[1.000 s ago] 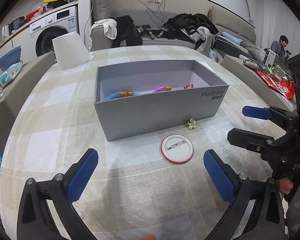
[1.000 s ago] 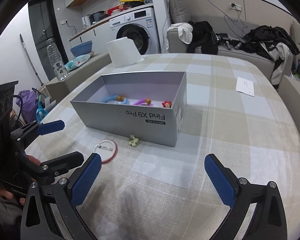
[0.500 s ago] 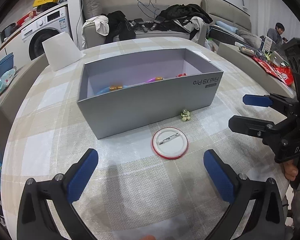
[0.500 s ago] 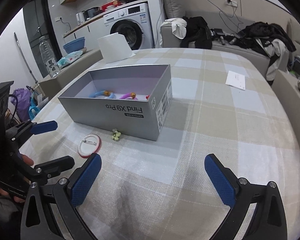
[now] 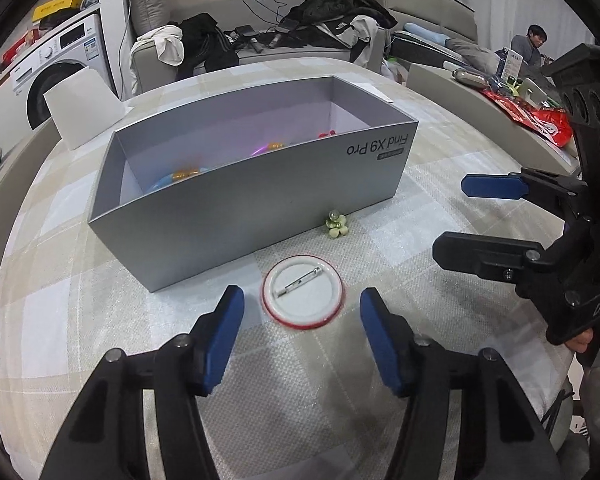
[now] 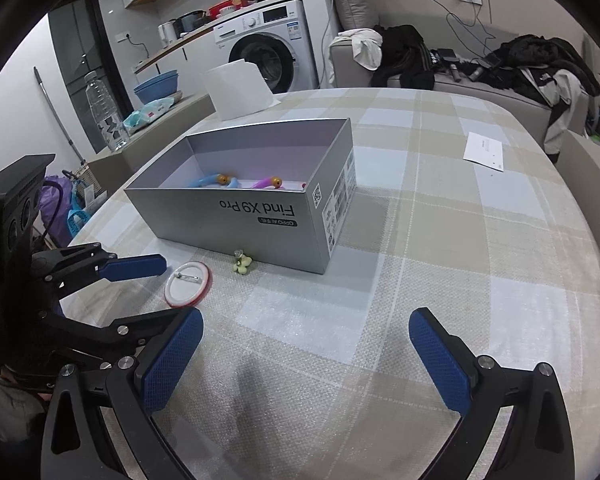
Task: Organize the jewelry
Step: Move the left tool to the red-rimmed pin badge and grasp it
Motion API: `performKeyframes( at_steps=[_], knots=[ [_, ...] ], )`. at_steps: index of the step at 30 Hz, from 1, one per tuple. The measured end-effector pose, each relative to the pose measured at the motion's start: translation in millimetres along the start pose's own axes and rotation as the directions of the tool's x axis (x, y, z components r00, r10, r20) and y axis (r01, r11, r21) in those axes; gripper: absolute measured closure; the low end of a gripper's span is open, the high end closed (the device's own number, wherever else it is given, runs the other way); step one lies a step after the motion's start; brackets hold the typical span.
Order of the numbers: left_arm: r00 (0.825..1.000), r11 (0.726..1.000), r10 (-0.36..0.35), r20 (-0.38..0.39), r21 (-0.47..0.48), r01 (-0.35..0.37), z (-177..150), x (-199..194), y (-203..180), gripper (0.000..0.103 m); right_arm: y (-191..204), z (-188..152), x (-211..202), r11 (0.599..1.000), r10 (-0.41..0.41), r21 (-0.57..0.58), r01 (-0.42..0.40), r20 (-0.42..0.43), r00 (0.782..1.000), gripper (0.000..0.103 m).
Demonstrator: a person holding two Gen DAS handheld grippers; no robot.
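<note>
The left claw [image 5: 302,322] is closing, its blue pads either side of the round badge [image 5: 303,295] but not touching it; the badge lies pin-up on the tabletop [image 5: 380,400] just before the grey box [image 5: 252,204]. The rim should be pinched squarely. The right claw [image 6: 306,354] is held spread, empty.

Closing left gripper [image 5: 302,330] around pin badge [image 5: 303,291]

Pin badge [image 5: 303,295] sits on the table [image 5: 440,220] just near-side of the box [image 5: 240,216], flower charm [image 5: 336,225] right of it.
</note>
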State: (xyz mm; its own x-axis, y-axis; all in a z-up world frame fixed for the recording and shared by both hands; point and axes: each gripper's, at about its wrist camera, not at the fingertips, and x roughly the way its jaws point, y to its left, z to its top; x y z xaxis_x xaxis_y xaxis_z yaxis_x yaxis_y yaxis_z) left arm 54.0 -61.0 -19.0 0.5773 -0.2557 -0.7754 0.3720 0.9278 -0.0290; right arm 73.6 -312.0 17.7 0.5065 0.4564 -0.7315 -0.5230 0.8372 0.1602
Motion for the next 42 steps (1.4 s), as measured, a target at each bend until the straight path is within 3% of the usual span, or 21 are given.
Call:
performKeyframes(
  at_steps=[4, 9, 12, 21, 23, 28, 39, 41, 42],
  knots=[
    [1.000, 1.000, -0.002, 0.007, 0.000, 0.002, 3.0, 0.7, -0.2, 0.066, 0.0, 0.0, 0.1, 1.000, 0.002, -0.001, -0.002, -0.002, 1.000, 0.000],
    [1.000, 1.000, -0.001, 0.021, 0.006, 0.001, -0.4, -4.1, -0.6, 0.070, -0.9, 0.3, 0.7, 1.000, 0.007, 0.001, -0.007, -0.005, 1.000, 0.000],
    [0.999, 1.000, 0.007, 0.042, -0.002, -0.007, -7.1, -13.8, 2.6, 0.095, -2.2, -0.1, 0.4, 1.000, 0.012, 0.008, -0.012, -0.006, 1.000, 0.000],
    [0.999, 0.999, -0.006, 0.036, -0.048, 0.008, -7.7, -13.9, 9.6, 0.091, -0.5, 0.1, 2.4, 1.000, -0.001, 0.008, 0.001, -0.011, 1.000, 0.000],
    [0.999, 0.999, -0.003, 0.035, -0.054, 0.005, -6.9, -13.8, 10.6, 0.082, -0.6, 0.1, 2.9, 1.000, -0.003, 0.010, 0.003, -0.013, 1.000, 0.000],
    [0.998, 0.997, 0.011, 0.060, -0.074, -0.007, -4.7, -15.3, 11.4, 0.041, -1.0, 0.0, 3.2, 1.000, 0.002, 0.009, -0.002, -0.015, 1.000, 0.000],
    [0.999, 0.998, 0.039, -0.007, -0.052, -0.039, 1.0, 1.7, 10.0, 0.041, -0.2, -0.7, 3.3, 1.000, 0.002, 0.004, -0.002, -0.015, 1.000, 0.000],
    [0.999, 0.998, 0.040, -0.006, -0.043, -0.040, 1.4, 1.7, 8.6, 0.045, -0.2, -0.6, 3.2, 1.000, 0.001, 0.004, -0.001, -0.016, 1.000, 0.000],
    [0.999, 0.999, 0.038, -0.002, -0.037, -0.038, 1.3, 1.1, 8.2, 0.052, 0.1, -0.7, 3.2, 1.000, 0.001, 0.003, -0.001, -0.016, 1.000, 0.000]
  ],
)
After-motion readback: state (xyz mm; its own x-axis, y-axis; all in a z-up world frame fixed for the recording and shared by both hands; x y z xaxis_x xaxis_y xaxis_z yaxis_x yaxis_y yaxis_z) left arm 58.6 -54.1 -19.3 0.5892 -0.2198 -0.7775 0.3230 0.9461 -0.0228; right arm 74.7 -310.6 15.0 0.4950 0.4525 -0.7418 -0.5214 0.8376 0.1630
